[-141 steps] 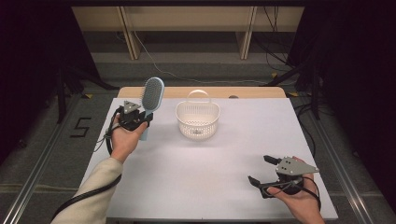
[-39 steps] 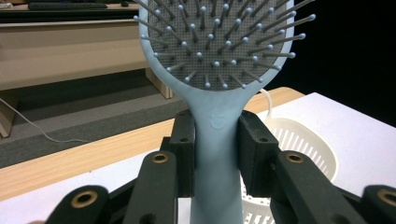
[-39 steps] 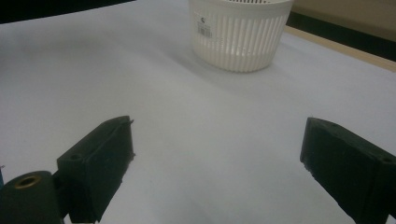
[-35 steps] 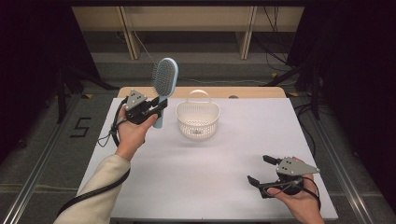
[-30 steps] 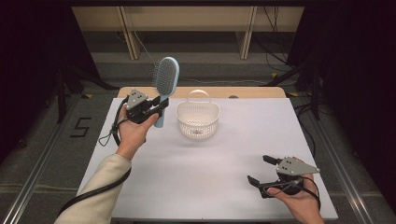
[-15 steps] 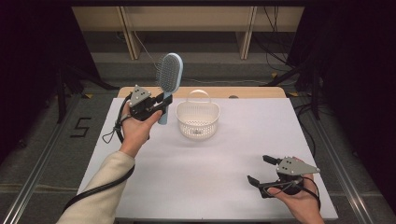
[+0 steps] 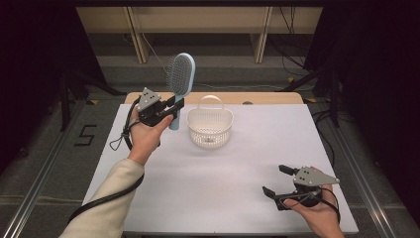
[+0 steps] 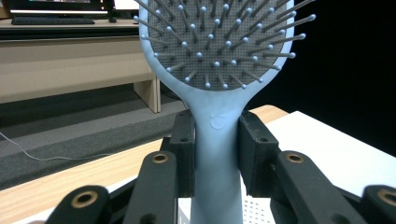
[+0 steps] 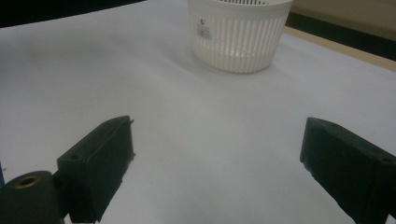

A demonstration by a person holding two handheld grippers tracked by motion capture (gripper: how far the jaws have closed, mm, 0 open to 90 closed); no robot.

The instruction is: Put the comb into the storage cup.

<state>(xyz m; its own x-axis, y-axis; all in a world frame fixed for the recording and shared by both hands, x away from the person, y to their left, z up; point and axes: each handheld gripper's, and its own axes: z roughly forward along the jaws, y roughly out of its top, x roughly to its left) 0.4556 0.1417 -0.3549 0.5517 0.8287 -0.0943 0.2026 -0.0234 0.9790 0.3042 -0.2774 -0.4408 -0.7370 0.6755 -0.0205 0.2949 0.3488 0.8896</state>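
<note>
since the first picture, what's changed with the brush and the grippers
The left gripper, shut on the handle of the blue hairbrush, has carried it up off the table and rightward, so it now stands upright just left of the white basket. The basket kept its place, and the right gripper rests open at the near right of the table as before.

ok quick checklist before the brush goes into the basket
1. Left tongs clamped on hairbrush handle: ok, pads press both sides.
2. Brush clear of the table: ok, held upright in the air.
3. Basket upright, mouth open: ok.
4. Basket handle out of the way: not ok, it stands up over the far rim.
5. Right tongs clear of the basket: ok, open, near the table's front edge.
6. Basket empty: cannot tell.
</note>
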